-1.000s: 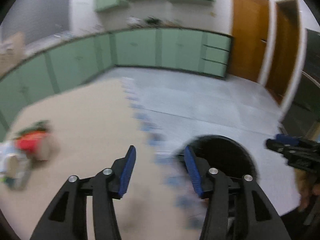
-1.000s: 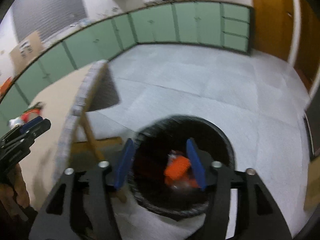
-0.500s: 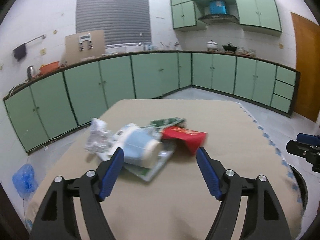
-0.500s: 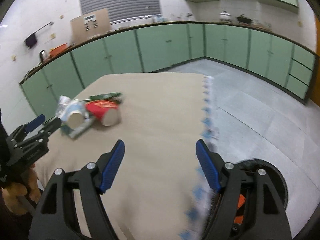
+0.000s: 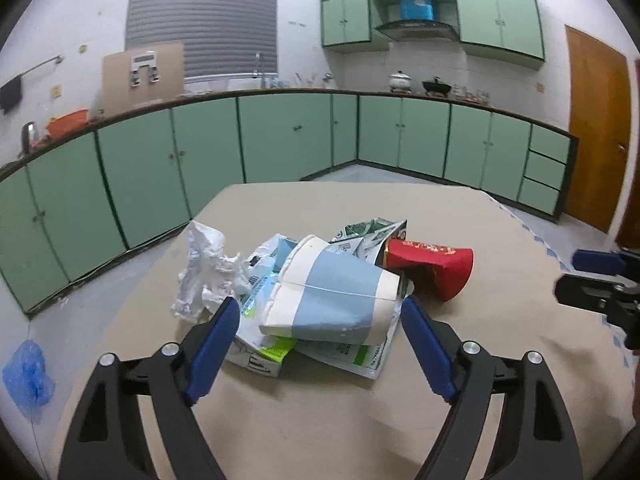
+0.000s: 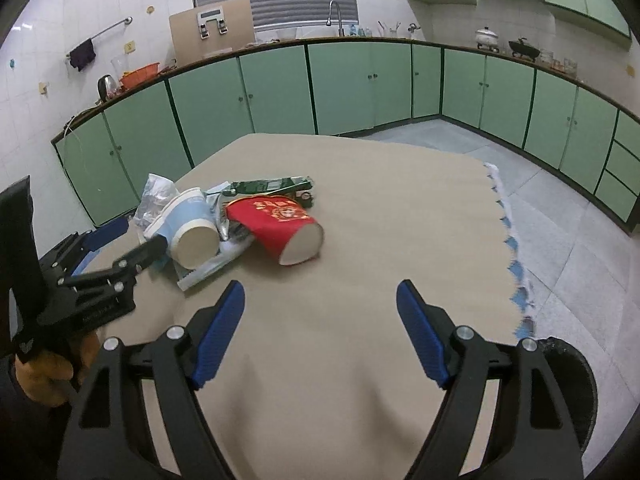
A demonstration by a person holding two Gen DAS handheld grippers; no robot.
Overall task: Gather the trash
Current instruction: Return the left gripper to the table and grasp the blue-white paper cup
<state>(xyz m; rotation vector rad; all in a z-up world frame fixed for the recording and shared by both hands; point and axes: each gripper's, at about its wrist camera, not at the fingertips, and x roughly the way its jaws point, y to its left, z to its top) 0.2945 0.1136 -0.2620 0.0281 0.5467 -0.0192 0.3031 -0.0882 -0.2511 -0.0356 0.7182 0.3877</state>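
A heap of trash lies on the beige table [image 5: 320, 420]: a blue-and-white paper cup [image 5: 332, 300] on its side, a red paper cup [image 5: 430, 266], crumpled white plastic [image 5: 204, 276] and flat green-and-white wrappers [image 5: 344, 354]. My left gripper [image 5: 320, 346] is open, its fingers either side of the blue-and-white cup, just in front of it. My right gripper [image 6: 320, 334] is open and empty above bare table, right of the heap; the red cup [image 6: 282, 226] lies ahead of it. The black trash bin [image 6: 576, 392] shows at the lower right.
Green cabinets [image 5: 280, 140] run along the walls beyond the table. A wooden door [image 5: 596, 136] is at the right. A blue bag [image 5: 28, 376] lies on the floor at the left. The table's right edge [image 6: 506, 240] drops to grey tile floor.
Both grippers swung from over the trash bin to the table. The left gripper moved closer to the heap and now brackets the blue-and-white cup.
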